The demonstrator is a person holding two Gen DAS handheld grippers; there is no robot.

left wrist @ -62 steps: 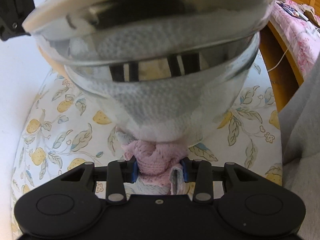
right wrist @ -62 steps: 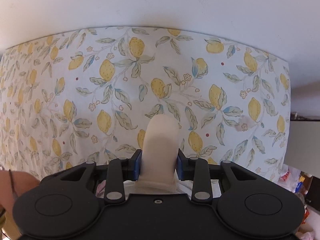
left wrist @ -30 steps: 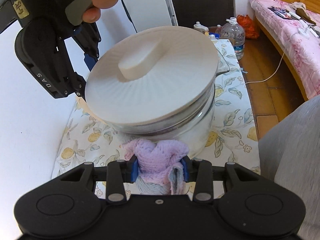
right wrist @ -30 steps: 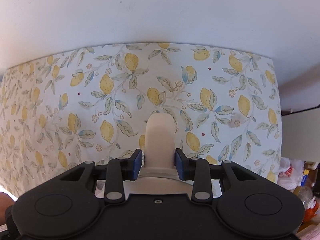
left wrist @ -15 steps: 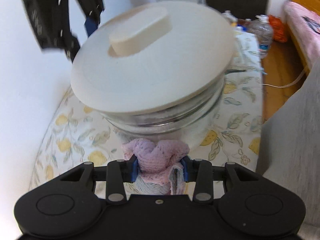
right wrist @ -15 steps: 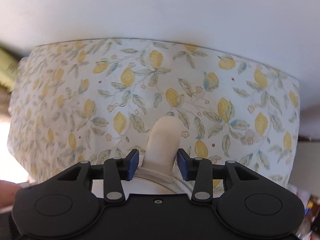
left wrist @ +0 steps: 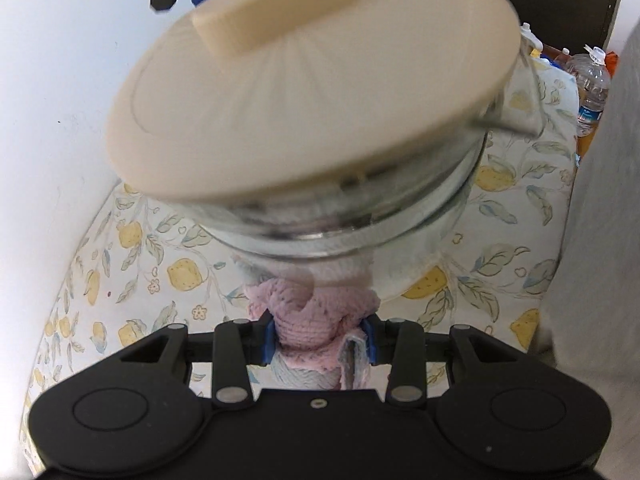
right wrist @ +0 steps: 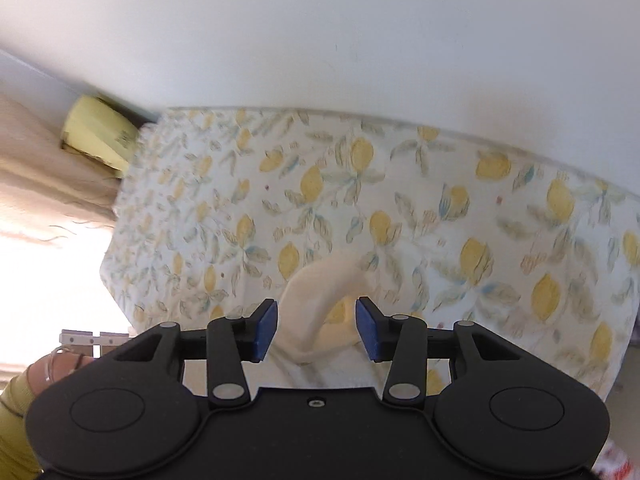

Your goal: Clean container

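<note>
Your jar (left wrist: 404,240) sits on the table (left wrist: 132,280) near its wall edge, with the lid (left wrist: 320,80) on. Your left tongs (left wrist: 320,334) squeeze the rag (left wrist: 316,316) against the glass; press softly. Your right tongs (right wrist: 316,330) stand open around the lid's knob (right wrist: 320,300).

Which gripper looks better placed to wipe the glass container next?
Left. The left gripper already clamps the pink cloth against the glass container; the right gripper stands open around the lid handle.

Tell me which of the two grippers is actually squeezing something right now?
The left gripper: it is shut on the pink cloth. The right gripper stands open, apart from the cream lid handle between its jaws.
</note>
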